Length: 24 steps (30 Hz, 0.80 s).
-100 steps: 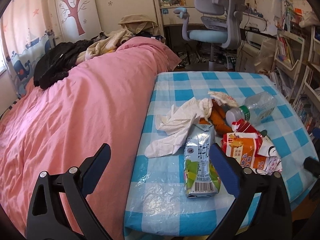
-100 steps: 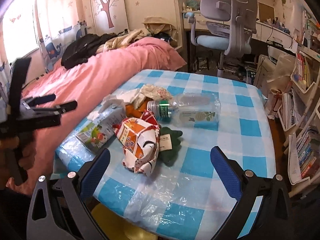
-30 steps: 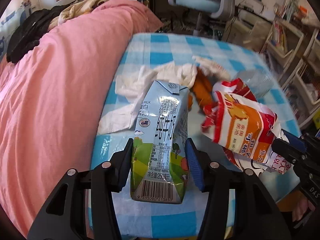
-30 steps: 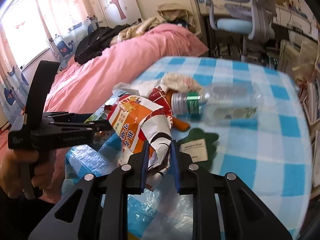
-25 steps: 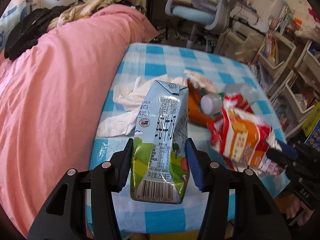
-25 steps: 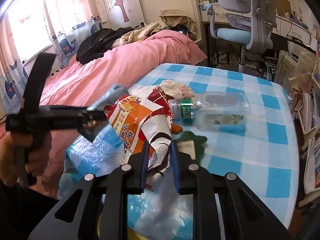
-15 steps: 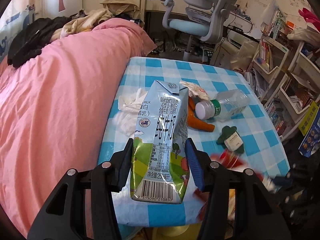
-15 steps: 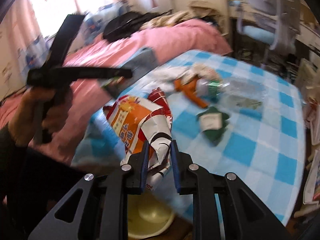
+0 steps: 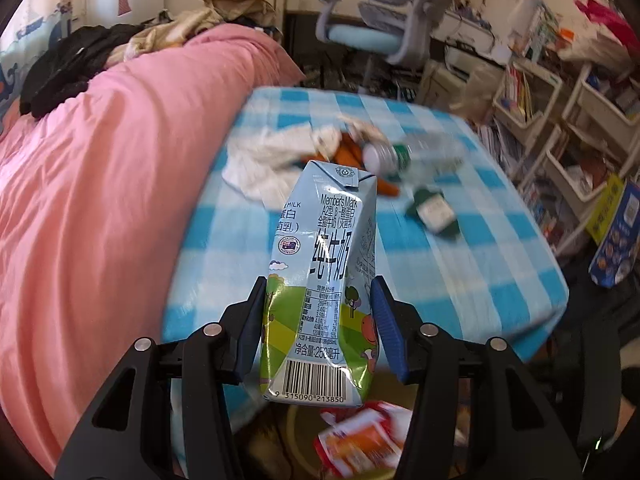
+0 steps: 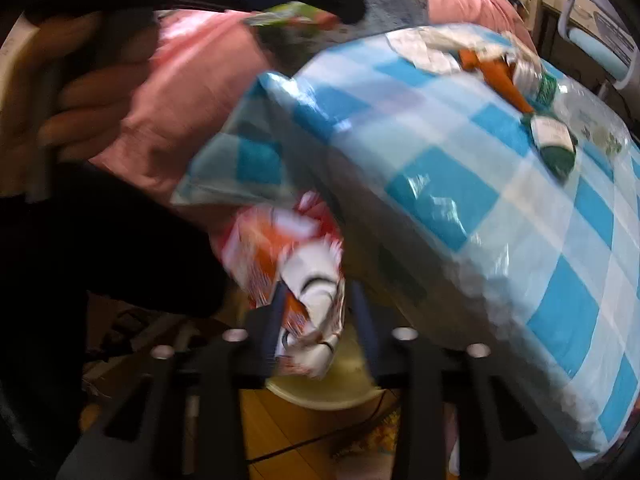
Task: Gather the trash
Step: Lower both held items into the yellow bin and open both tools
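Left gripper (image 9: pixel 318 322): jaws clamped on the lower half of the milk carton (image 9: pixel 325 276), one pad on each side, barcode end toward the camera, top pointing out over the surface (image 9: pixel 480 264). The carton is held off the checked cloth, near its front edge.

Right gripper (image 10: pixel 316 316): jaws have just been opening. The red-and-white snack wrapper (image 10: pixel 296 276) sits between them, blurred; the right pad looks clear of it, and I cannot tell on the left. The wrapper hangs below the surface edge, above a pale yellow bin (image 10: pixel 328 384) on the wooden floor.

On the surface: clear plastic bottle (image 9: pixel 416 152) lying down, orange scraps (image 9: pixel 352 156), crumpled white tissue (image 9: pixel 272 156), small green packet (image 9: pixel 434 214). Pink bed (image 9: pixel 100 184) sits just beside it.
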{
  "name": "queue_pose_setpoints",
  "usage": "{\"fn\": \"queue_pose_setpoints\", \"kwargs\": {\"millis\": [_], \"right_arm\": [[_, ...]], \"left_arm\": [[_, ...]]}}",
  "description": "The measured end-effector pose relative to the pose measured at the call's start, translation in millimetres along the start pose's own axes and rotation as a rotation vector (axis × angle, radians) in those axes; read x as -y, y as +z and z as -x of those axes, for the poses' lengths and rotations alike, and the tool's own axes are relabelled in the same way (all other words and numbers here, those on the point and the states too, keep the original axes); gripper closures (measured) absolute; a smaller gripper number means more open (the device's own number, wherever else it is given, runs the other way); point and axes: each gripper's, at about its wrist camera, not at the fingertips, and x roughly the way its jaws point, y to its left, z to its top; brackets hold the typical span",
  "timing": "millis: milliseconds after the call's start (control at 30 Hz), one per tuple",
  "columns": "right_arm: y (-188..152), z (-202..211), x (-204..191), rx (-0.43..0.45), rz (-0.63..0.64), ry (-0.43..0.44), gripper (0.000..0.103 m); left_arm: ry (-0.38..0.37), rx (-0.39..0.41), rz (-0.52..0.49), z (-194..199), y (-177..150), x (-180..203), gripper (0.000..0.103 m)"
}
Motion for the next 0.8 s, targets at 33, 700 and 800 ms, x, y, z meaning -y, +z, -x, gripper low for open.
{"fn": "queue_pose_setpoints", "kwargs": {"millis": [33, 700, 800], "right_arm": [[1, 3, 3, 0.012, -0.015, -0.001, 0.063], [-21, 49, 5, 0.138, -0.133, -0.142, 0.047], [-23, 50, 3, 0.141, -0.134, -0.149, 0.045]], "left_arm": [[-0.005, -0.01, -0.01, 2, -9, 6, 0.054], [-0.003, -0.108, -0.121, 6, -72, 54, 0.053], [0.006, -0.133, -0.144, 3, -78, 58, 0.051]]}}
